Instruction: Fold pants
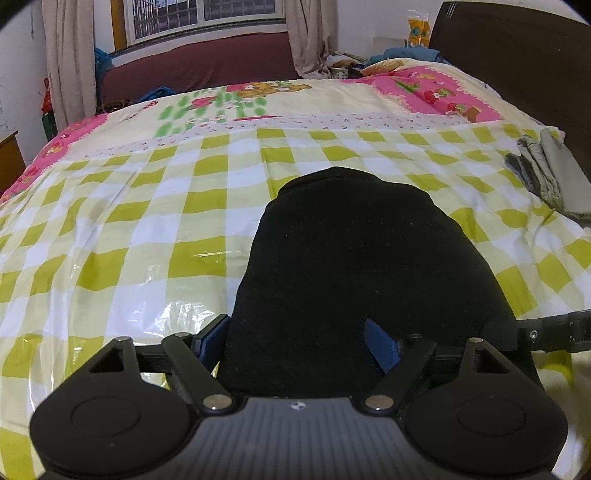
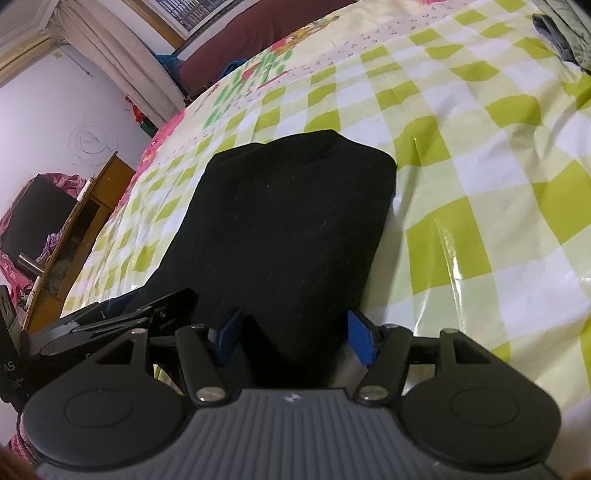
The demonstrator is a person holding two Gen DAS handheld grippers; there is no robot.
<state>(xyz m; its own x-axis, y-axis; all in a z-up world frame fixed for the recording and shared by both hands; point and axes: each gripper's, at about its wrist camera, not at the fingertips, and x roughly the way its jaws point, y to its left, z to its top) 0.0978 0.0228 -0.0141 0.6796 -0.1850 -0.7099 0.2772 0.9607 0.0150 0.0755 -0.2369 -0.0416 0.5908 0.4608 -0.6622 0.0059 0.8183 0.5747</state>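
Both grippers sat at the near edge of the black pants (image 1: 351, 251), folded small on the bed (image 1: 122, 206). Left gripper (image 1: 295, 343): jaws apart, cloth between. Right gripper (image 2: 295, 332): the same. I judged the fold nearly done; next, release and smooth. Grey clothes (image 1: 550, 173) lay near the headboard (image 1: 517, 55).

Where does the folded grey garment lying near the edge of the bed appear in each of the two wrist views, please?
Left wrist view: the grey garment lies at the far right edge, on the checked cover, beyond the black pants.
Right wrist view: the grey garment sits in the top right corner, partly cut off by the frame.
Shared landmark: the black pants, central in both views, with the garment off to their right.
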